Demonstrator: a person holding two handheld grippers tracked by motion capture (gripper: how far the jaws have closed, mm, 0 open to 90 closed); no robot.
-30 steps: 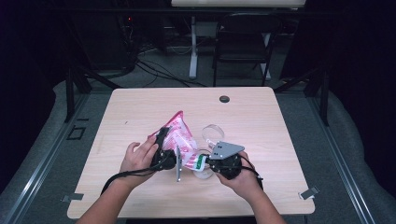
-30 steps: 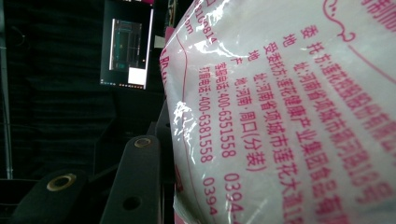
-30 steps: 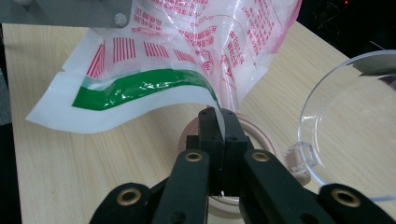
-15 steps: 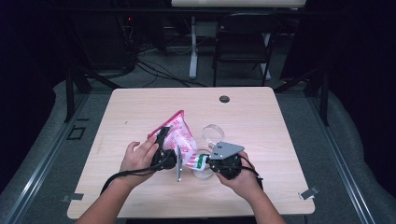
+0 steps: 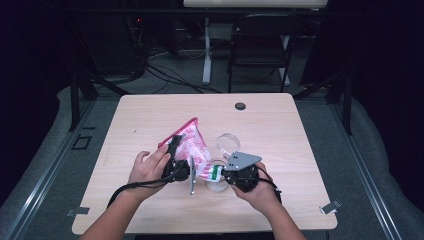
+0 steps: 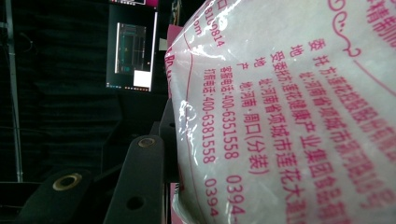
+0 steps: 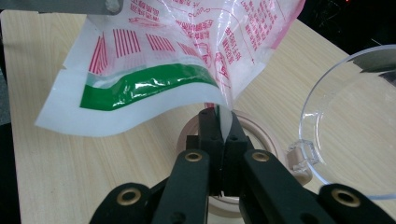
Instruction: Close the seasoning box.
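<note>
Hand-held gripper on the right point(image 7: 219, 121) is pinched shut on the bag's point(image 5: 192, 145) bottom edge; the left one point(image 5: 175, 157) seems to squeeze its side. Tip the bag slowly over the clear jar point(image 5: 227, 143) on the bench point(image 5: 300, 125), keeping both grips firm.

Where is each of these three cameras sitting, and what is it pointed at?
High view: above the table, looking forward and down; both forearms and hands, left gripper, right gripper.
Left gripper view: on the left gripper, against the bag; one black jaw shows.
Right gripper view: on the right gripper, jaws pinching the bag's edge above a clear lidded container.
All share the pink-printed bag.
</note>
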